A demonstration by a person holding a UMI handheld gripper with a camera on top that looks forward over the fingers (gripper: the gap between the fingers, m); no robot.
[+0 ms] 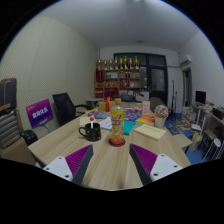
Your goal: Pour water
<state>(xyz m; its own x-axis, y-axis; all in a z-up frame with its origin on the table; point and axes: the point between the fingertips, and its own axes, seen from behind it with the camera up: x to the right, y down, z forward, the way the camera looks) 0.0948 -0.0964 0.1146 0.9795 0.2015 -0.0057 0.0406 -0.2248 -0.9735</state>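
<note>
Gripper wide open, nothing held, bottle well ahead on the table.
Bottle stands upright on a coaster, centred beyond the fingers; mug just left of it, papers to the right. Risk: approach drifts off-line, finger clips the mug or tips the tall bottle, esp. w/ a high grip.

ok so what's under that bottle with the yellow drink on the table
The bottle stands on a round reddish coaster on the wooden table, beyond the open gripper. Only the coaster's rim shows; its middle is covered by the bottle's base.
</note>
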